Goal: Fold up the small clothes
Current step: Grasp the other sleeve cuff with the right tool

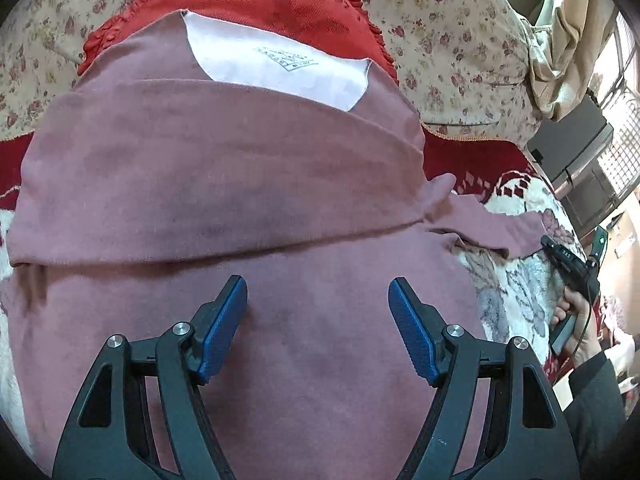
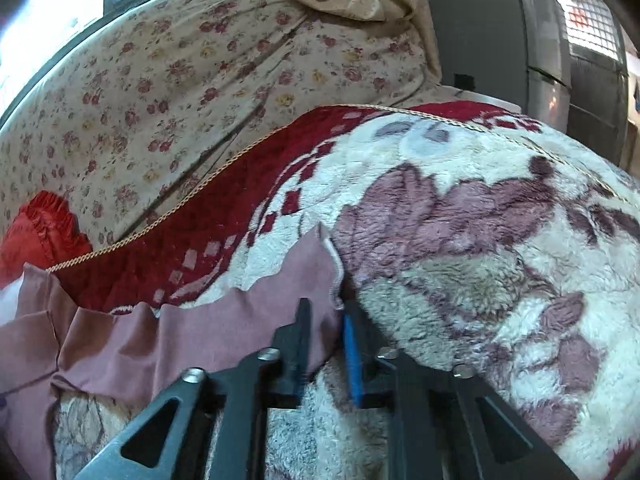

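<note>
Left gripper (image 1: 318,320) hovers jaws wide apart over the near half of the dusty-pink top (image 1: 224,184), nothing pinched. Top lies mid-blanket (image 2: 480,240), one fold across, long axis side to side. Right gripper (image 2: 326,336) is clamped on its sleeve (image 2: 248,320), trailing toward the blanket's right edge. Faded, wrinkly, white inner panel showing.

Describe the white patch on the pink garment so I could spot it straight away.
On the fleecy red-and-white blanket lies a dusty-pink garment. At its far end, against a red frilled cushion, sits the white patch, the only white area there, with a small printed triangle.
</note>
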The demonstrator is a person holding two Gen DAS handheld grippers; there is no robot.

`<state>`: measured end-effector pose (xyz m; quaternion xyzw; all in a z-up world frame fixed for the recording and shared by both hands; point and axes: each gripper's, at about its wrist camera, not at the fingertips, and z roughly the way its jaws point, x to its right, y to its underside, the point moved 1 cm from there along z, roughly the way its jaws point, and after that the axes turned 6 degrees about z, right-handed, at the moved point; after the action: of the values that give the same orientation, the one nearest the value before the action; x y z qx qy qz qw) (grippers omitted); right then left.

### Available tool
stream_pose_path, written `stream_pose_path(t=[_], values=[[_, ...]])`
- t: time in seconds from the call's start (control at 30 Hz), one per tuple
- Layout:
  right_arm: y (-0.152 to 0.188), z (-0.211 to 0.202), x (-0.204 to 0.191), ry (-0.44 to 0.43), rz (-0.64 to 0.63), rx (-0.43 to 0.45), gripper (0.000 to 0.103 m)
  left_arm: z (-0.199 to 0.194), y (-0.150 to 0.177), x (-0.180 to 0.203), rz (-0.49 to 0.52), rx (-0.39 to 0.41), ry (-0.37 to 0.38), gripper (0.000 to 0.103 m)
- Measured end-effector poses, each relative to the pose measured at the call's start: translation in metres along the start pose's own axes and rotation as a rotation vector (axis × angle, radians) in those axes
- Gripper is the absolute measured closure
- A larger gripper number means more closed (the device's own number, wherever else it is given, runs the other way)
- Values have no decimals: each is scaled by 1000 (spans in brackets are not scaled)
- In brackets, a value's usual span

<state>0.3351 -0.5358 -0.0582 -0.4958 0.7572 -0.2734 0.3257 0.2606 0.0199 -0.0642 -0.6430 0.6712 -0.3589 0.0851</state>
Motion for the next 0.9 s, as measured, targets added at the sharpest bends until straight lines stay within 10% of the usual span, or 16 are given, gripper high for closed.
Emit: stream_pose_path(t=[0.2, 0.47, 0.77, 0.9], values=[[-3, -21, -19, -95, 54, 16, 100, -6, -9, -3, -30, 42, 15, 30], [23, -50, -164, -378, -121, -29, 100, -18, -33, 0, -21, 91, 52, 30], [124, -65, -324, -622, -353, -249, 100, -11, -36, -31, -133, 29, 114, 30], [167, -56, -346, -608, -428, -313, 100, 9, -33, -37, -241, -68, 276, 30]])
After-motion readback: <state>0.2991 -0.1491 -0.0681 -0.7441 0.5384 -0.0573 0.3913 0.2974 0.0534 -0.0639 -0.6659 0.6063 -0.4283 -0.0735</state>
